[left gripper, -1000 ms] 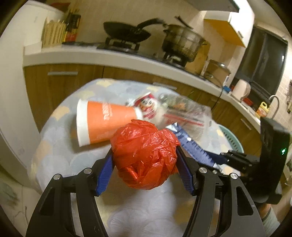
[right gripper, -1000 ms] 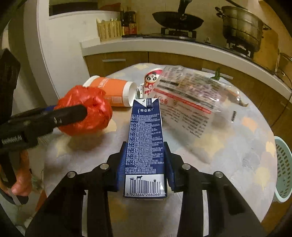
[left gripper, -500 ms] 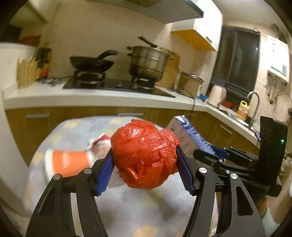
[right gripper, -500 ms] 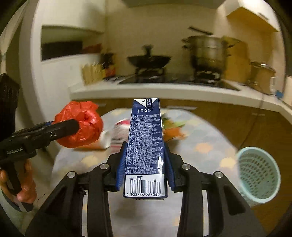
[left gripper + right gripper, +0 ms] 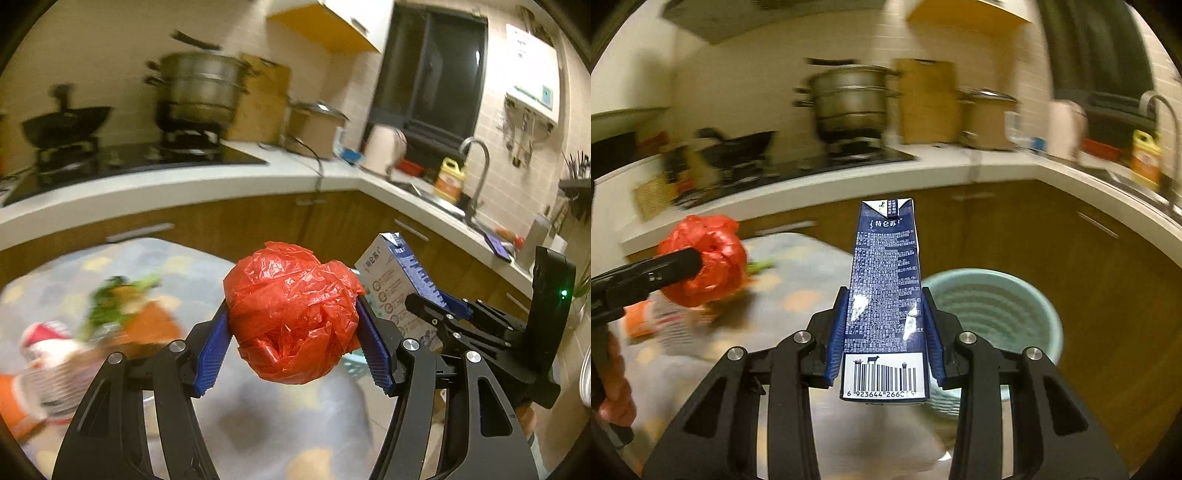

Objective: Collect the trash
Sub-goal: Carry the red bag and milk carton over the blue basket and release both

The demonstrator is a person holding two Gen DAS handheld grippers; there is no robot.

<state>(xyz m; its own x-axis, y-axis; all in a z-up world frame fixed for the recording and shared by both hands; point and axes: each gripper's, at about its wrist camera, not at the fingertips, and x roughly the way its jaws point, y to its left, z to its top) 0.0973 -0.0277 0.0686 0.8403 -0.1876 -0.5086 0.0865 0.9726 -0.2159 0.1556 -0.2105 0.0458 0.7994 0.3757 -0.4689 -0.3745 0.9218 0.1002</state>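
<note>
The left gripper (image 5: 293, 332) is clenched on a crumpled red bag (image 5: 291, 314); both blue pads (image 5: 214, 339) press into its sides, and the ball fills the gap between them at the centre of the left wrist view. From the right wrist view the same bag (image 5: 705, 262) sits at 9 o'clock, held clear above the table (image 5: 798, 273).

The right gripper (image 5: 884, 325) grips a dark blue carton (image 5: 884, 291) with white print and a barcode at its near end. Its pads squeeze the carton's two sides, and the carton points away from the camera toward 12 o'clock. In the left wrist view this carton (image 5: 391, 273) shows at 3 o'clock, just beside the bag.

A pale green bin (image 5: 993, 310) stands on the floor at 4 o'clock from the carton, partly hidden behind it and the right finger.

More trash lies blurred on the table at 8 o'clock in the left wrist view: a wrapper (image 5: 55, 354) and some greens (image 5: 118, 295). A hand (image 5: 613, 391) shows at the left edge of the right wrist view, on the left gripper's handle.
</note>
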